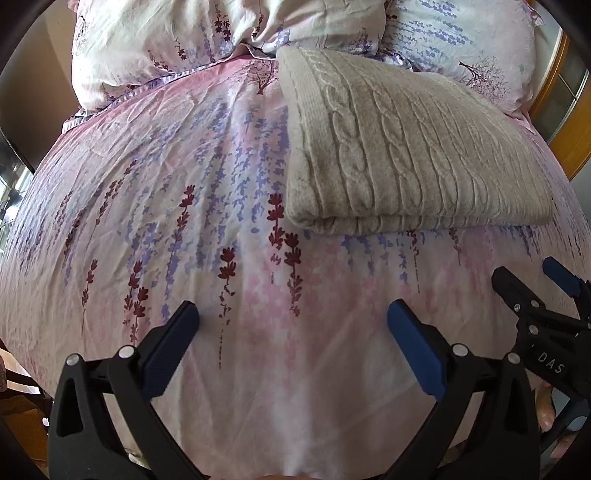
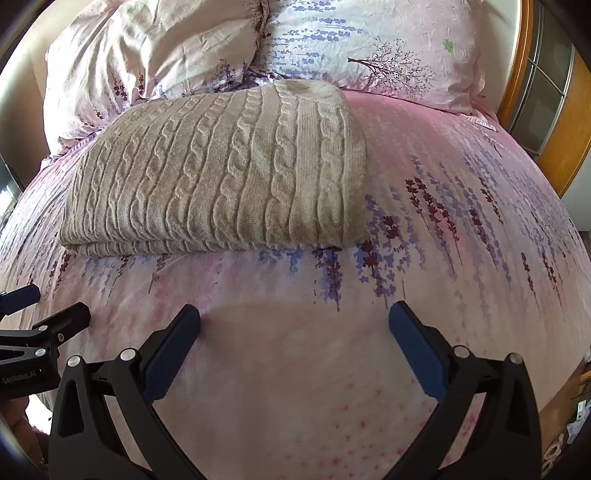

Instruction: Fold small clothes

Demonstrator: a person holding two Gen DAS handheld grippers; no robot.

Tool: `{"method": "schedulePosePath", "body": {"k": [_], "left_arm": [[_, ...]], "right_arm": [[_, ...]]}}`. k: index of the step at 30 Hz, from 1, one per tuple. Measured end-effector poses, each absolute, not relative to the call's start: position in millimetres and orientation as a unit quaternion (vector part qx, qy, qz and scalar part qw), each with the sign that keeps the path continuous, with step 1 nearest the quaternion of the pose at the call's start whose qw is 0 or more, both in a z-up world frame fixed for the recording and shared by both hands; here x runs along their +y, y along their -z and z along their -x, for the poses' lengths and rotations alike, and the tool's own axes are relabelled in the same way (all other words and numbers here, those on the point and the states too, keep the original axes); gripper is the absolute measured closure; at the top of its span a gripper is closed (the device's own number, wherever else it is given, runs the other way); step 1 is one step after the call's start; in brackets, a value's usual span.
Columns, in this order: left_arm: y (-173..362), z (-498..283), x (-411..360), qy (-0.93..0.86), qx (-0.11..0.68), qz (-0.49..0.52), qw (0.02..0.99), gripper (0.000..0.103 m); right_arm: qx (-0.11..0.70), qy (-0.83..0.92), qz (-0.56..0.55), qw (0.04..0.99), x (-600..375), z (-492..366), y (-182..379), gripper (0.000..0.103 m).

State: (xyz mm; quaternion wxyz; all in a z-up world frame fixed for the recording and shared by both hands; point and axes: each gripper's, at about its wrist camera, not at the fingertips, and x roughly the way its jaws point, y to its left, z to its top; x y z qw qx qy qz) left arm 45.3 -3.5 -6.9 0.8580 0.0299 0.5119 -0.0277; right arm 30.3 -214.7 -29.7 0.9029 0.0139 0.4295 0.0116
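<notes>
Folded beige cable-knit sweater (image 2: 218, 173) lies flat on the bed sheet (image 2: 461, 229), w/ its folded edge facing both cameras and its far end near the pillows (image 2: 155, 55). In the left wrist view the sweater (image 1: 406, 155) sits upper right, sheet (image 1: 166, 184) bare in front of it; pillows (image 1: 207, 33) at the top. Left gripper (image 1: 293, 317) is spread wide, nothing between its blue-padded fingers (image 1: 415, 347), hovering over the pink sheet, well short of the sweater's near edge. Right gripper (image 2: 294, 319) also wide, empty, above the sheet just in front of the sweater, not touching it. Each gripper shows in the other's view: right gripper (image 1: 528, 284) at the right edge of the left cam, also parted; left gripper (image 2: 50, 306) at the left edge of the right cam. Wooden frame (image 2: 517, 66) at upper right behind the bed. Sheet print: purple & dark red flower sprigs on pink/white.
</notes>
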Motion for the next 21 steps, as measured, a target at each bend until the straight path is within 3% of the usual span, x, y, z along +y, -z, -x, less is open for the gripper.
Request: {"method": "schedulePosePath", "body": {"k": [21], "left_arm": [[8.3,-39.4,-3.9,0.017,0.5,-0.024,0.865,0.002]], "right_arm": [[0.433,-0.01,-0.014,0.901,-215.0,-29.1,30.0,0.001]]}}
